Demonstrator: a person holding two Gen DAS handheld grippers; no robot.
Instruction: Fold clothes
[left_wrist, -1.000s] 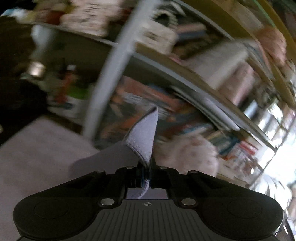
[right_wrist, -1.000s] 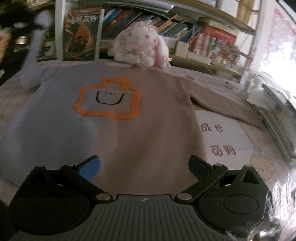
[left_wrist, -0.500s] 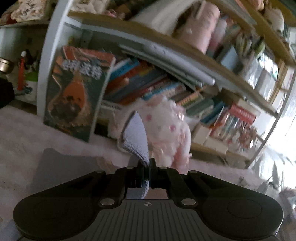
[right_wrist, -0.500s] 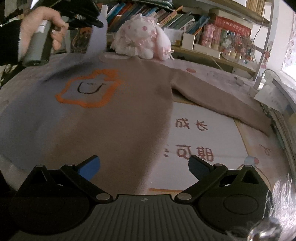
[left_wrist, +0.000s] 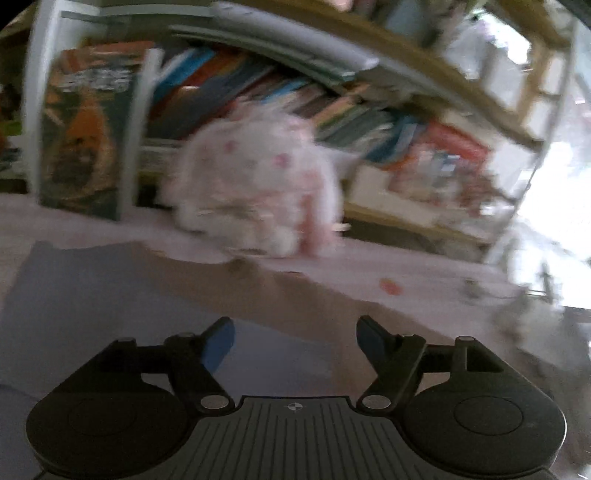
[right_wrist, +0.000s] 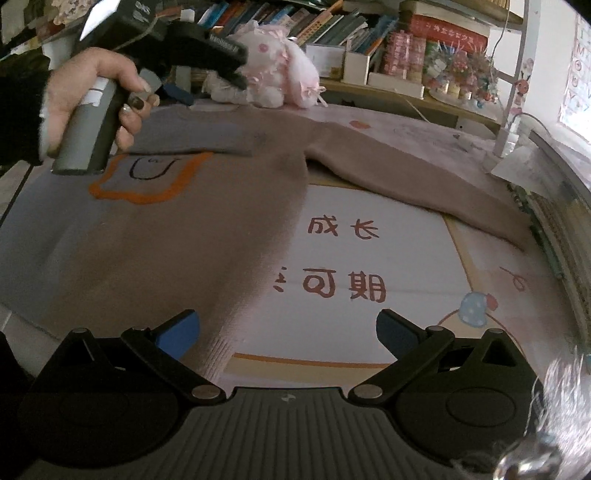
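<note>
I see the sweater (right_wrist: 192, 236) lying flat on the surface (right_wrist: 369, 258), one sleeve (right_wrist: 207, 138) folded across its chest. My left gripper (left_wrist: 295, 332) has its fingers spread wide above it. My right gripper (right_wrist: 288, 328) is spread too, holding nothing.

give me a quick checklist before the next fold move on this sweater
1. Left tool has let go: ok, fingers apart and empty.
2. Right tool free to grasp: ok, open, nothing between the fingers.
3. Folded sleeve lies flat across the sweater chest: ok, though it partly covers the orange design.
4. Other sleeve still to fold: not ok, stretched out over the mat.
5. Plush rabbit clear of the collar: cannot tell, it sits very close.
6. Hem smooth: cannot tell, mostly hidden behind the right tool.
</note>
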